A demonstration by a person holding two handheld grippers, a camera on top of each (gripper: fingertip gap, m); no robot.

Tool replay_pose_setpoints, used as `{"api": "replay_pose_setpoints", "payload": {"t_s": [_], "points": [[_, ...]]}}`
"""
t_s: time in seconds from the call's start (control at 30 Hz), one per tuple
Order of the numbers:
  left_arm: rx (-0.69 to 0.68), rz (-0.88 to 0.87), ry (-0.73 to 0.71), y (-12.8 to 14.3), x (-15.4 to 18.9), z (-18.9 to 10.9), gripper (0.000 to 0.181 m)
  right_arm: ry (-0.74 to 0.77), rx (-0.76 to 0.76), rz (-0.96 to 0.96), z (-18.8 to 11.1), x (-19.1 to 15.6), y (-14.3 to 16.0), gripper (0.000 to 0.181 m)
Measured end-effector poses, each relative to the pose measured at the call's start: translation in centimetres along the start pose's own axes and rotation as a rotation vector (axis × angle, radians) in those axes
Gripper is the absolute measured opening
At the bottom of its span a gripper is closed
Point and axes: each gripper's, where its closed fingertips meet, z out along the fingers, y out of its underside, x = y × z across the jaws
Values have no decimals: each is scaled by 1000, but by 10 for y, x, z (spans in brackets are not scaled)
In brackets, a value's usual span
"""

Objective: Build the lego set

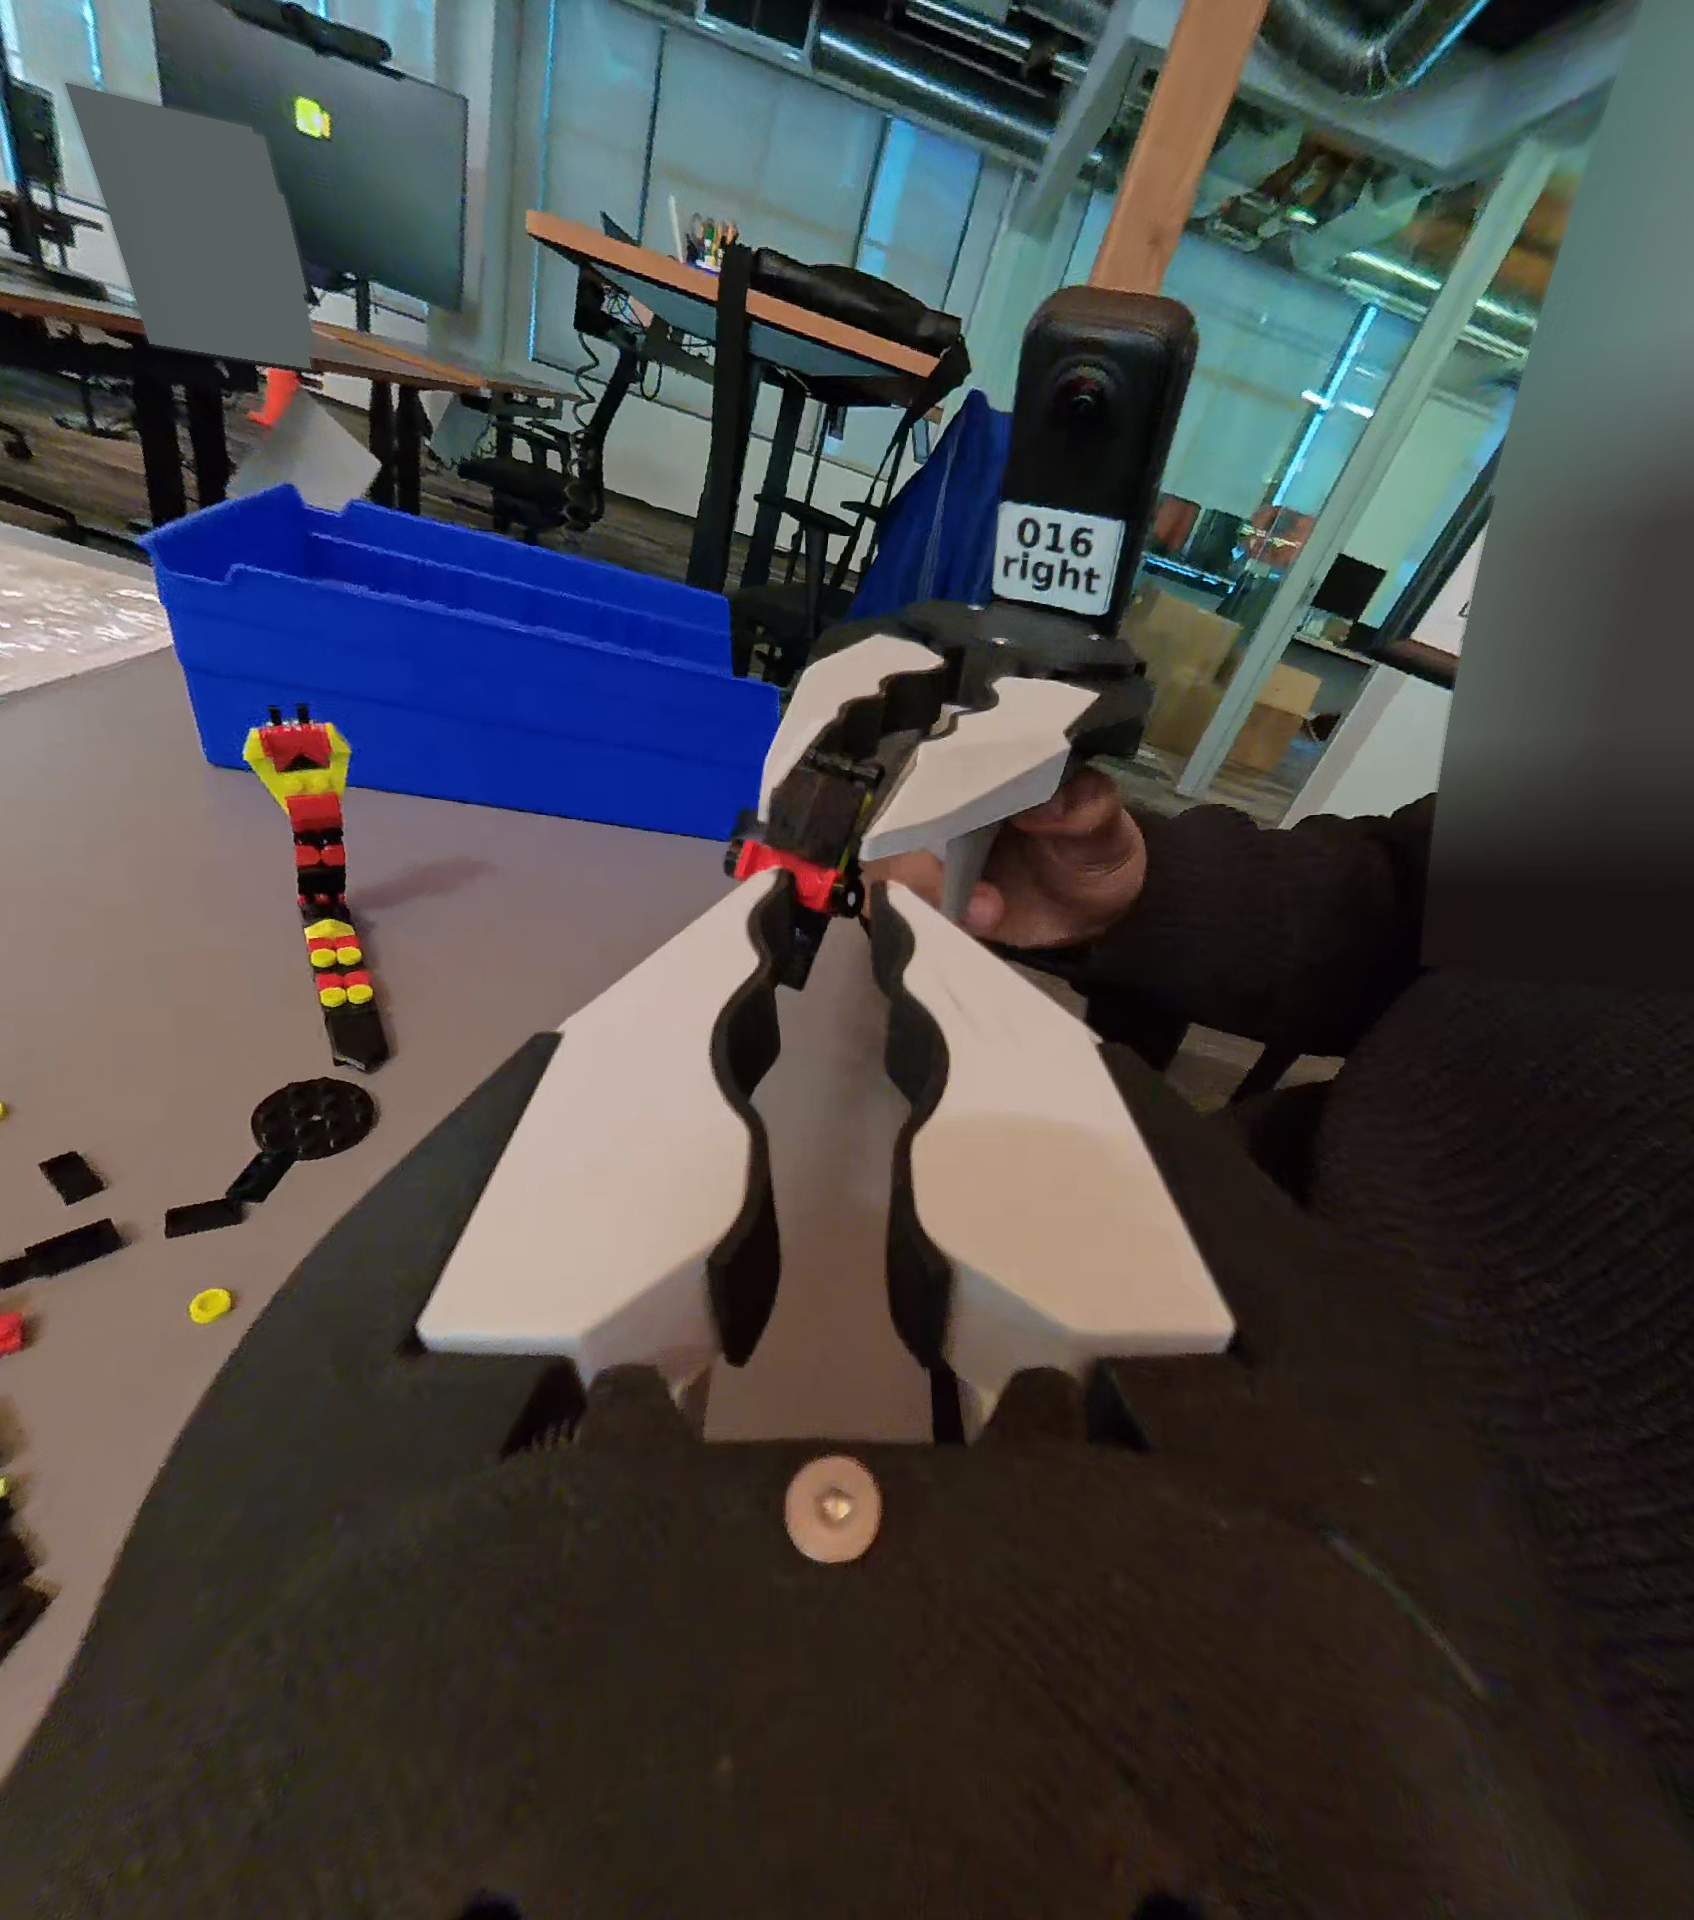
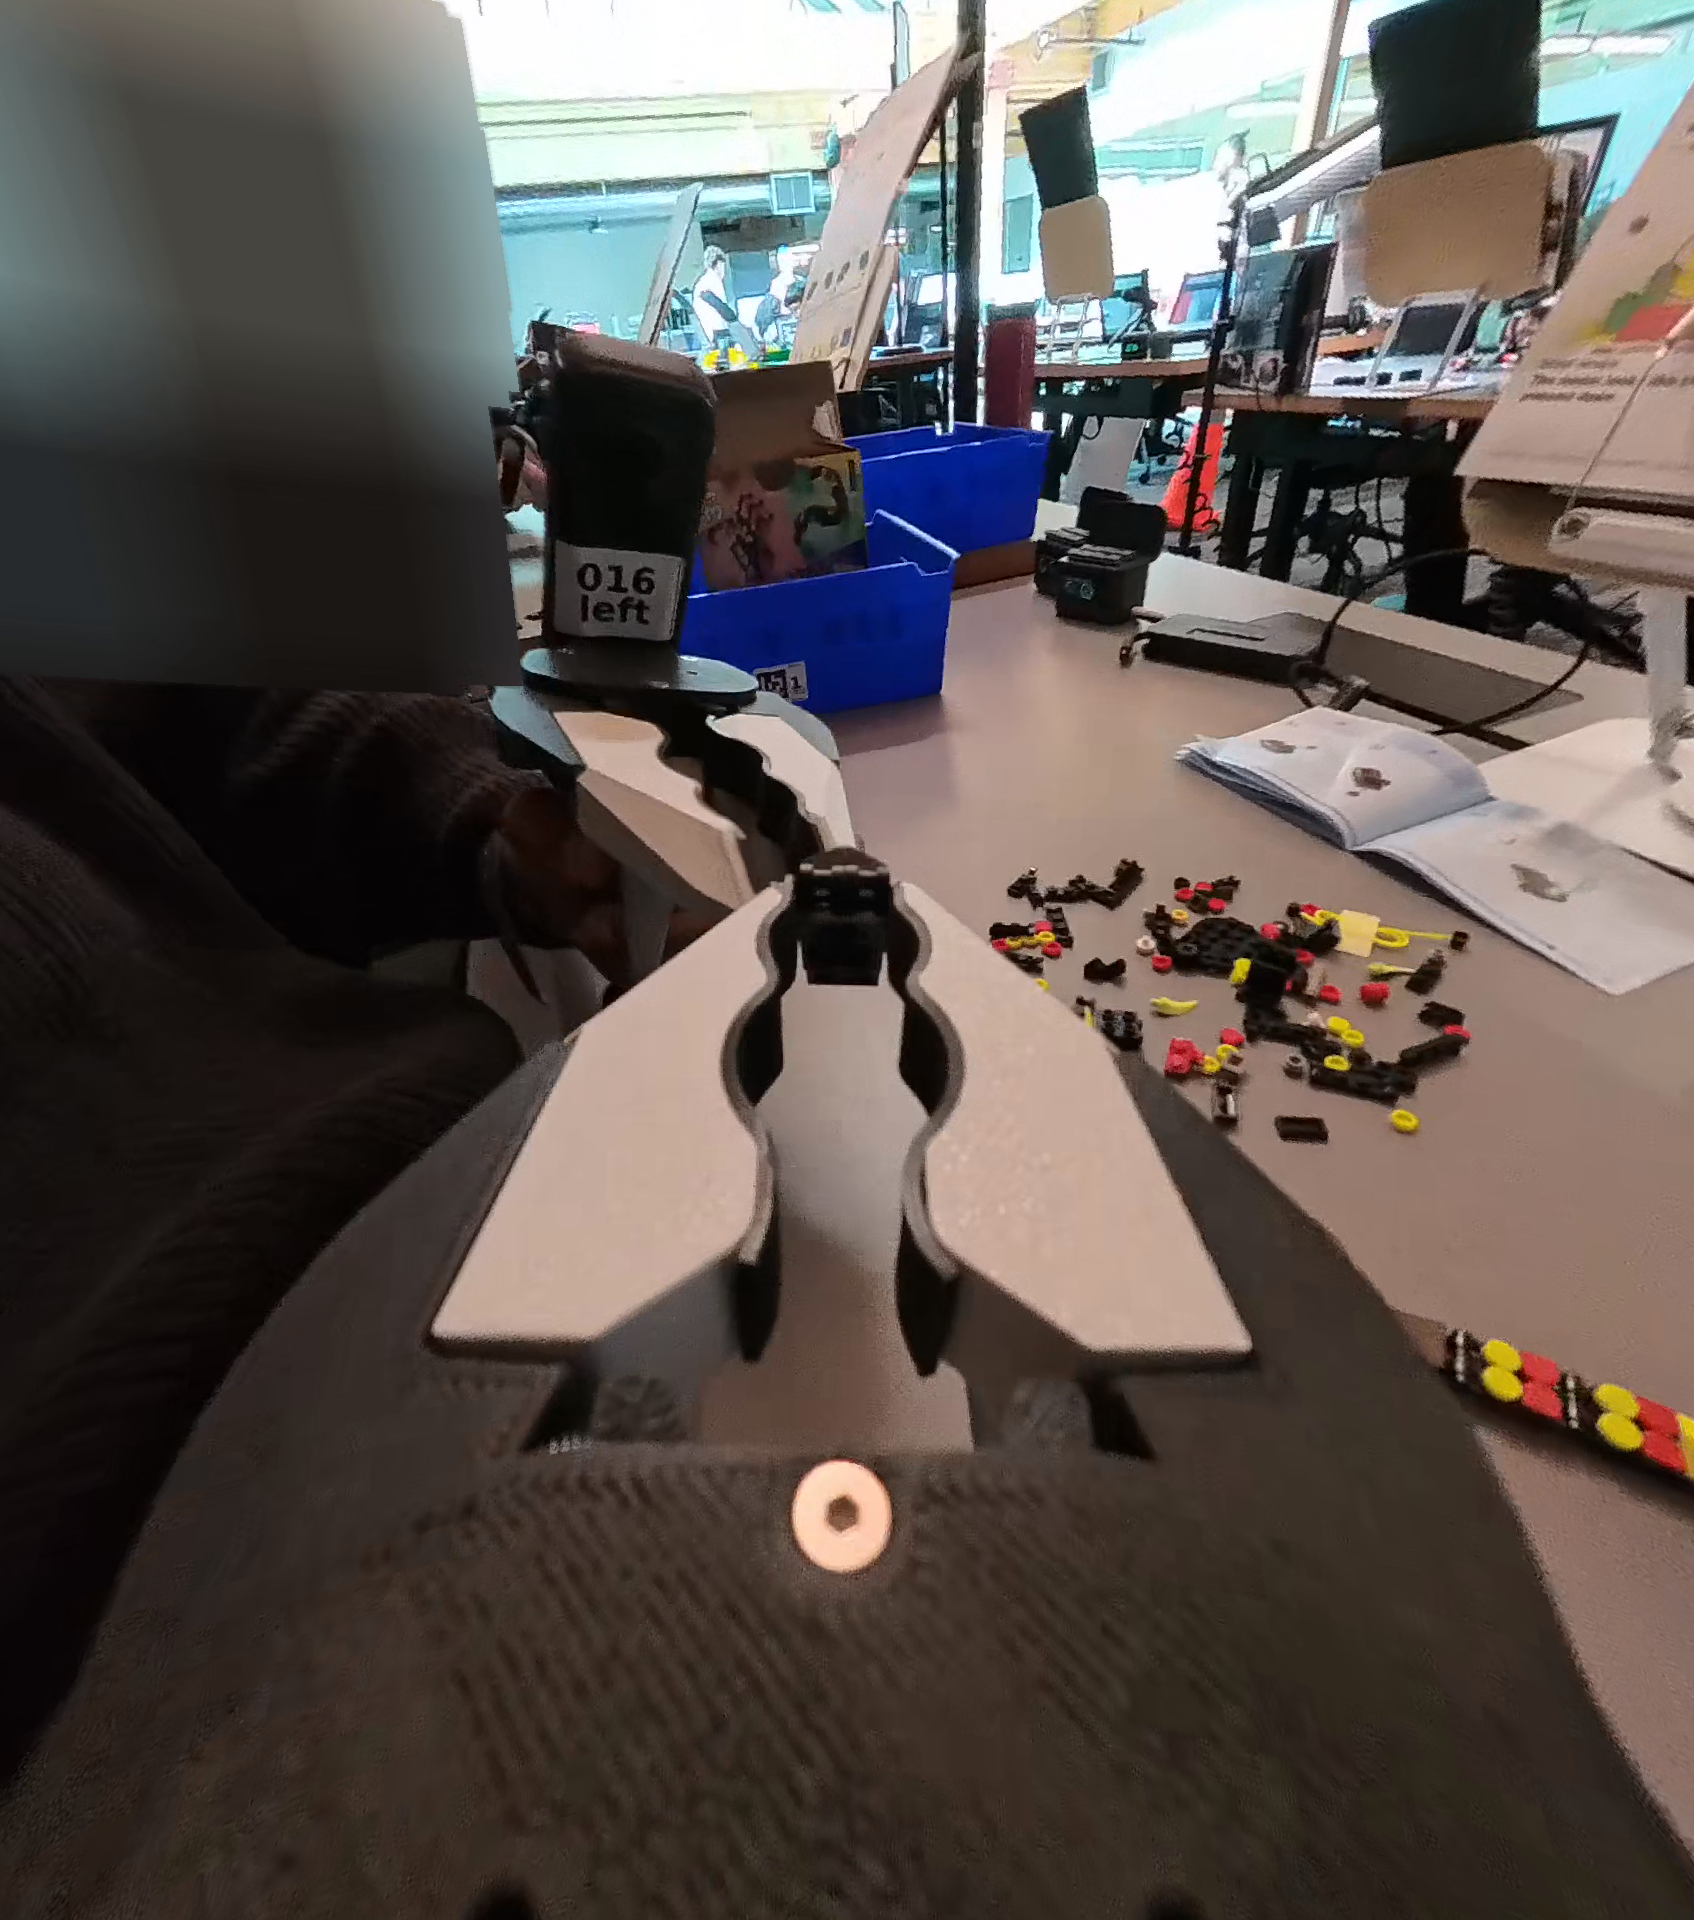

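Note:
A small black and red lego sub-assembly (image 1: 807, 842) is held in the air between both grippers. My left gripper (image 1: 820, 896) is shut on its red and black end. My right gripper (image 2: 838, 914) is shut on its black end (image 2: 838, 930) and meets the left one tip to tip; it also shows in the left wrist view (image 1: 858, 774). A long red, yellow and black lego strip (image 1: 329, 894) lies on the grey table (image 1: 531, 935), also seen in the right wrist view (image 2: 1601, 1423). Loose black, red and yellow pieces (image 2: 1258, 987) lie scattered on the table.
A blue bin (image 1: 469, 665) stands at the table's far edge; another blue bin (image 2: 822, 623) holds a box. An open instruction booklet (image 2: 1445, 821) lies beyond the loose pieces. A black round plate (image 1: 313, 1117) and small pieces (image 1: 74, 1247) lie left of my left gripper. The tips of both grippers are at nearly the same place.

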Motion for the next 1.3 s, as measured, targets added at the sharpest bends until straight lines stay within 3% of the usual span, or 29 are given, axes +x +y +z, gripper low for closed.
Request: {"api": "replay_pose_setpoints", "payload": {"t_s": [0.27, 1.3], "points": [[-24, 78, 26, 0, 6, -4, 9, -25, 11, 23, -2, -1, -2, 15], [-47, 45, 38, 1, 6, -2, 4, -44, 15, 67, -2, -3, -1, 14]]}}
